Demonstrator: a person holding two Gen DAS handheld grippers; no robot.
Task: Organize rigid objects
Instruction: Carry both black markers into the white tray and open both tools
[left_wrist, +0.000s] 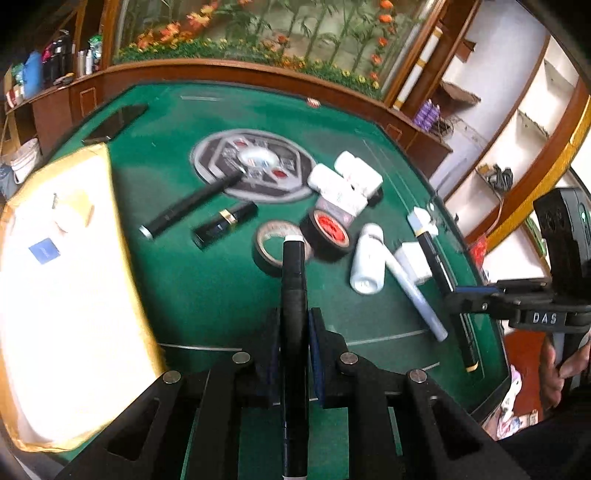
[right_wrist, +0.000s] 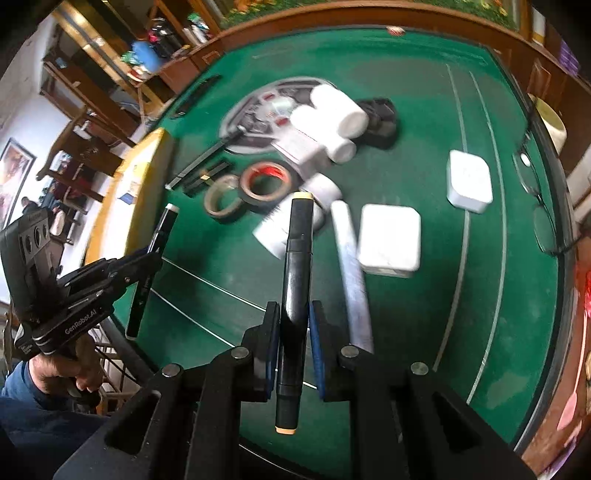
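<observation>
Gripping a white-tipped marker (left_wrist: 294, 295) in our left claw (left_wrist: 294, 325), a tan-tipped marker (right_wrist: 295, 277) in our right claw (right_wrist: 294, 325); only the right view shows two white boxes (right_wrist: 389, 240) on the bench (right_wrist: 424, 92).

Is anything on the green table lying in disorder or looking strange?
Yes. The white cylinders, tape rolls and white tube lie jumbled at mixed angles near the table centre, some overlapping. Nothing appears spilled or broken. Each gripper is shut on a black marker.

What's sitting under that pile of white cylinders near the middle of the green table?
The white cylinders lie partly over the round grey printed emblem on the green felt table, with a white red-edged box beneath them. The emblem's covered part is hidden.
</observation>
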